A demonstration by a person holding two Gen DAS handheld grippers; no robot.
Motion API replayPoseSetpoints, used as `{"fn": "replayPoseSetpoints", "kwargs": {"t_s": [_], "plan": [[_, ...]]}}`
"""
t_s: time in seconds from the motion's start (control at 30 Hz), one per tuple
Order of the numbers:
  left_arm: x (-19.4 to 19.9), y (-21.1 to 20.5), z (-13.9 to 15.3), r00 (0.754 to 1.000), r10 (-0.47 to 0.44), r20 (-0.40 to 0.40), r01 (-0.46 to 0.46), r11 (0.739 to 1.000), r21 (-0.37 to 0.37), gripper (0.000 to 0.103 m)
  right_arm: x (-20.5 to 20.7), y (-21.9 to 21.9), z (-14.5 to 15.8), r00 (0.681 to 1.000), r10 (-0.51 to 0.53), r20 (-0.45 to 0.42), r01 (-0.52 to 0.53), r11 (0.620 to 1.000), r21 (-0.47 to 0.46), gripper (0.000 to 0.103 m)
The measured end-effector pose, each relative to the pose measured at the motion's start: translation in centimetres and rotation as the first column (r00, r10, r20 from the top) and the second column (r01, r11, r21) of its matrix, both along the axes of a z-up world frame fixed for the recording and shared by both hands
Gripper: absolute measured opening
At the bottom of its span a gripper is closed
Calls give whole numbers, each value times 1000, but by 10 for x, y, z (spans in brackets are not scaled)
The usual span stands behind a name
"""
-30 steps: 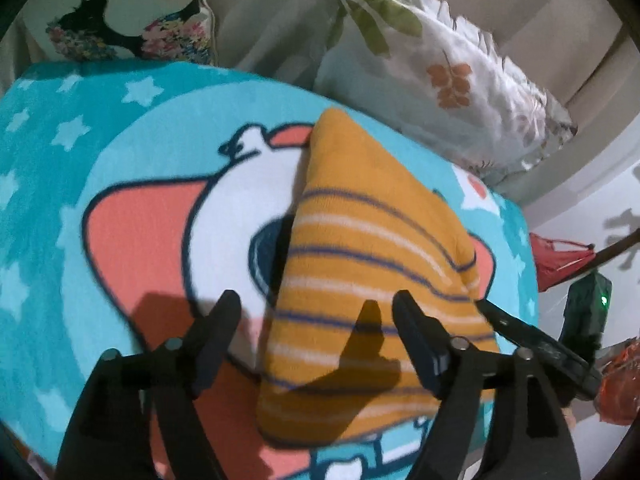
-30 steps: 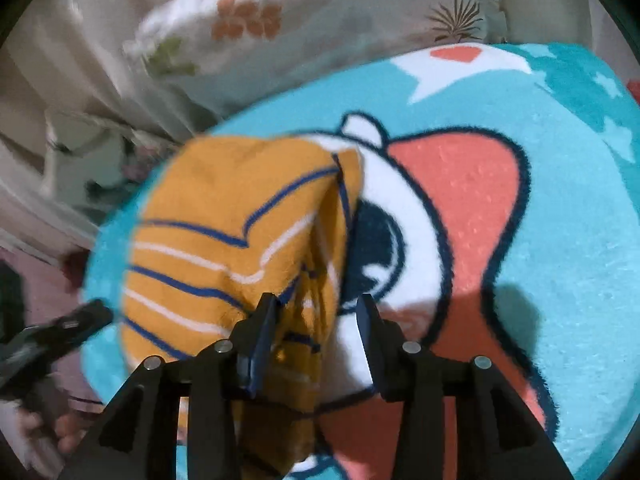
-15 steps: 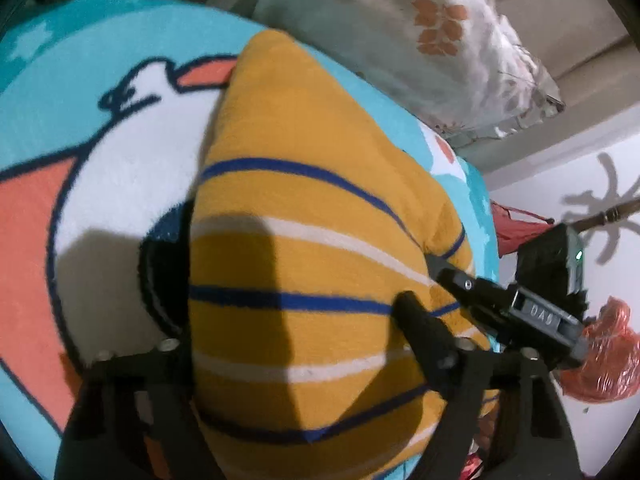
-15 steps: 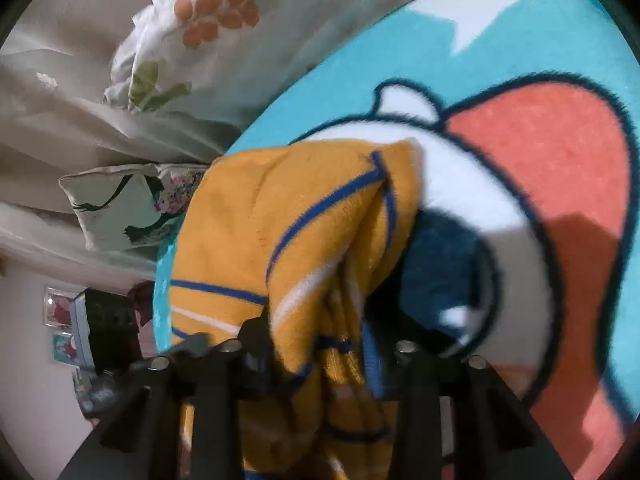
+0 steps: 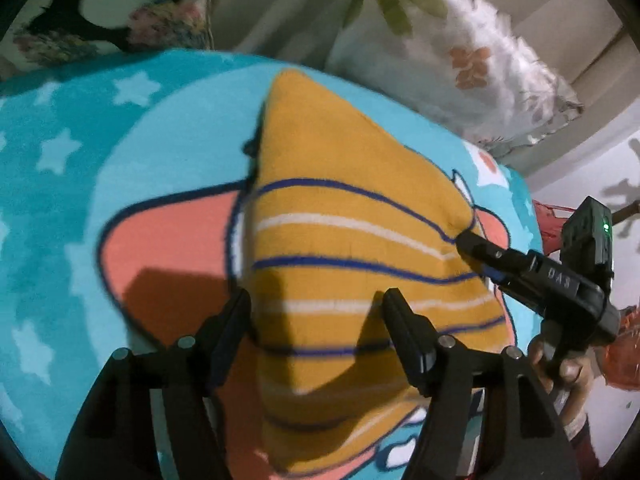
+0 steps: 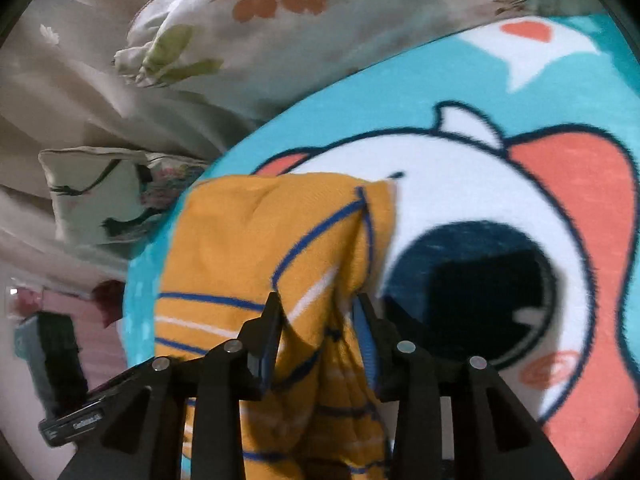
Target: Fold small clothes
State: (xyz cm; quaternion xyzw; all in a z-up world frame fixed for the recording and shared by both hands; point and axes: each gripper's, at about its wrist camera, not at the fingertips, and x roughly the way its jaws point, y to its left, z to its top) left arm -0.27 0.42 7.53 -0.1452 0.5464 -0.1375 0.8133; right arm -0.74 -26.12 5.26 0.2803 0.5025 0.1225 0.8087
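Observation:
A small orange garment [image 5: 344, 240] with blue and white stripes lies on a turquoise cartoon blanket [image 5: 132, 160]. My left gripper [image 5: 316, 316] is open just above the garment's near part, its fingers on either side of the cloth. My right gripper [image 6: 318, 320] is shut on a bunched fold of the same garment [image 6: 256, 240]. It also shows in the left wrist view [image 5: 472, 246], pinching the garment's right edge.
A floral pillow [image 5: 452, 52] and a second patterned cushion [image 5: 100, 20] lie at the head of the bed beyond the blanket. The blanket's right edge [image 5: 524, 216] drops off to a pale wall and red items.
My left gripper has pulled back from the garment and sits higher over it. My right gripper keeps its hold on the garment's edge and has shifted with it across the blanket.

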Motion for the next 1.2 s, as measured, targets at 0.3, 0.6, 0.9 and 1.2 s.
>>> {"fn": "replayPoseSetpoints", "kwargs": {"t_s": [0.3, 0.6, 0.9, 1.2], "plan": [[-49, 50, 47, 970, 127, 209, -152, 983, 108, 81, -68, 51, 86, 960, 71, 269, -24, 985, -172, 42], [-83, 72, 100, 856, 136, 500, -266, 944, 198, 97, -79, 70, -4, 994, 91, 57, -79, 979, -189, 17], [-90, 96, 116, 818, 146, 556, -290, 940, 180, 103, -88, 90, 58, 984, 100, 148, -56, 959, -279, 30], [-101, 118, 114, 796, 184, 576, -371, 901, 225, 103, -43, 173, 9, 978, 208, 7, -188, 898, -397, 40]]}}
